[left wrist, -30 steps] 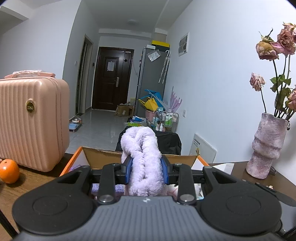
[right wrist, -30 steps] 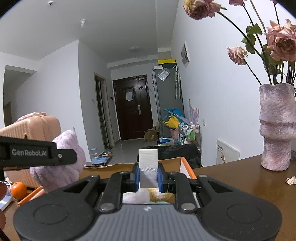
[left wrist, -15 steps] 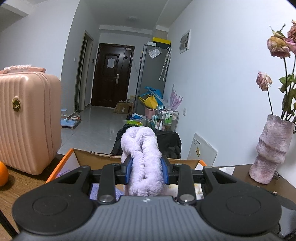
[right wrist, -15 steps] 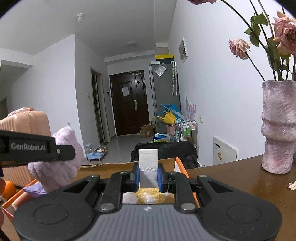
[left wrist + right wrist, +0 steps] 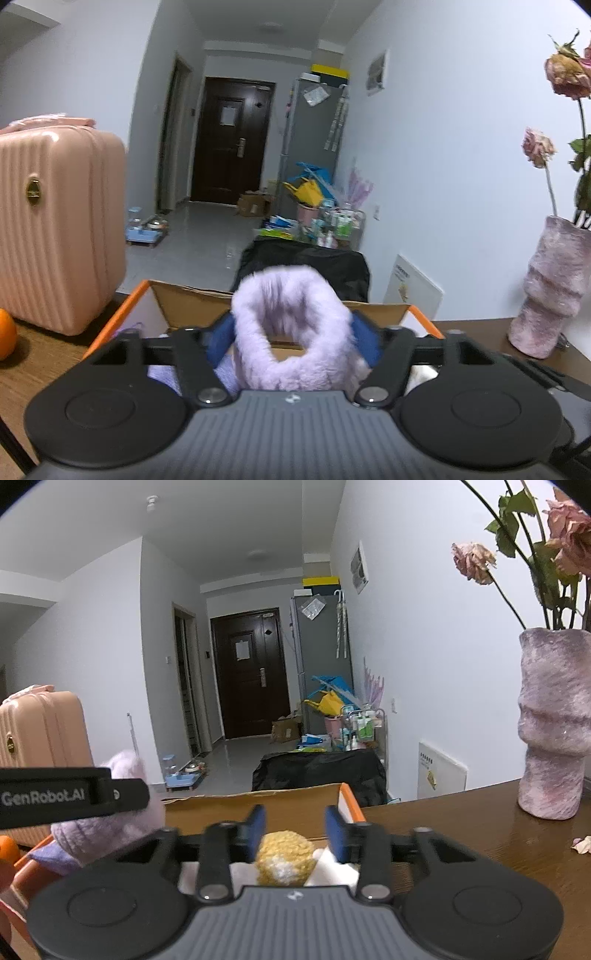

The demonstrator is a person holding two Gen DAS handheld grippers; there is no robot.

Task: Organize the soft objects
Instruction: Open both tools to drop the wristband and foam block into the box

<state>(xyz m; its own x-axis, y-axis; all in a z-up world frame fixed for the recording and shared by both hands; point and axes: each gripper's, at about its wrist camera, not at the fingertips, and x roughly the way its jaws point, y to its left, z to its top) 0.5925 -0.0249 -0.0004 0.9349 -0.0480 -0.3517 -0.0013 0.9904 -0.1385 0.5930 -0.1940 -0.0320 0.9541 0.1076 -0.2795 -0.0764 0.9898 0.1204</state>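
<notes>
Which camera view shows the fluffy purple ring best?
The left wrist view: the purple ring sits centred between the opening jaws of the left tool, its hole visible. The right wrist view shows only a blurred part behind the left tool's side.

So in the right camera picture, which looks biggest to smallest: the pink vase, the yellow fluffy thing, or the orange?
1. Pink vase
2. Yellow fluffy thing, though it sits nearer the camera
3. Orange, only partly in view, so unsure

Dim cool light, fisheye-warped edges, slight blur
</notes>
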